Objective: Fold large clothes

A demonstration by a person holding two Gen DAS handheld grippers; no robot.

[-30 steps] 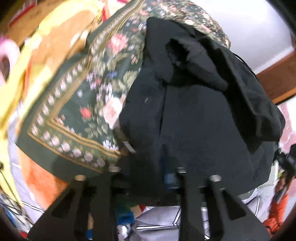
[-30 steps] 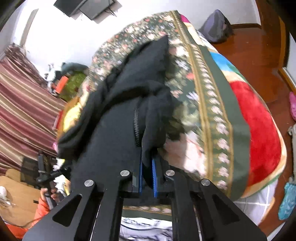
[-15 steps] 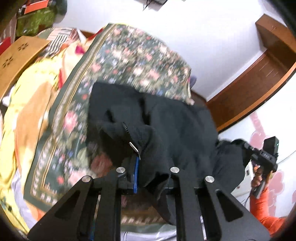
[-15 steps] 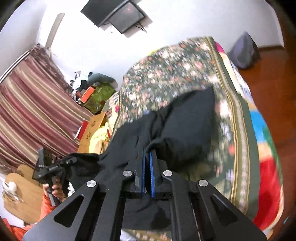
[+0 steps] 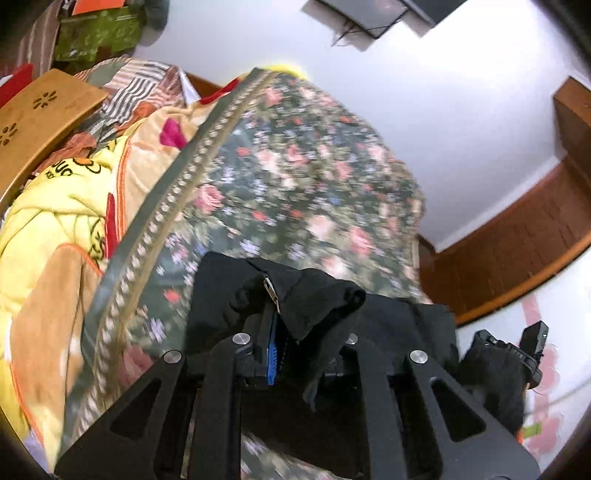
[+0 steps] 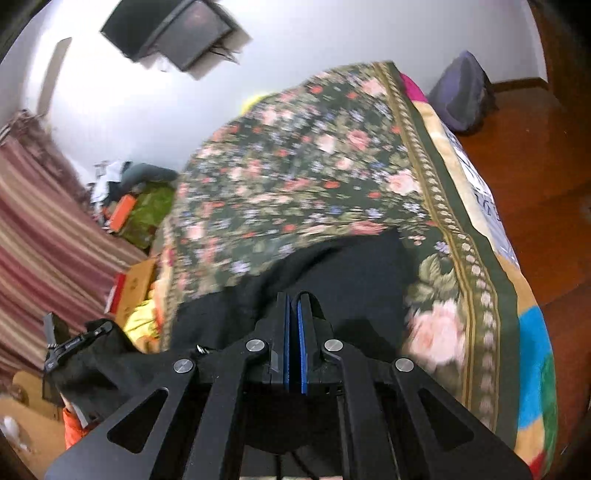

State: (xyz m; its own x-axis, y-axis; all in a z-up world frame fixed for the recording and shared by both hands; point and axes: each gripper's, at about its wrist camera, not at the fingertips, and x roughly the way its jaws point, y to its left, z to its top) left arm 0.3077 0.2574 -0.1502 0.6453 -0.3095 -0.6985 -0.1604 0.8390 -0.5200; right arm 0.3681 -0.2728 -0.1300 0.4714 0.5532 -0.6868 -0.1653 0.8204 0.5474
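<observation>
You've got the black jacket [image 5: 317, 295] pinched in both grippers, left [image 5: 295, 354] and right [image 6: 294, 332], over the floral blanket [image 6: 295, 184].

Jacket [image 5: 314, 295] bunched between the left gripper [image 5: 306, 354] fingers, floral blanket [image 5: 295, 184] spread ahead of it, cartoon blanket [image 5: 55, 206] to its left, wall-mounted screen [image 6: 173, 33] beyond the bed, backpack [image 6: 461, 96] on the floor ahead-right of the right gripper [image 6: 294, 332]

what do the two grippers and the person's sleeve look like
Both are matte black with angular struts, triangular cut-outs and round silver bolts. The left gripper and right gripper have blue pads lining their fingers. The sleeve is orange.
</observation>
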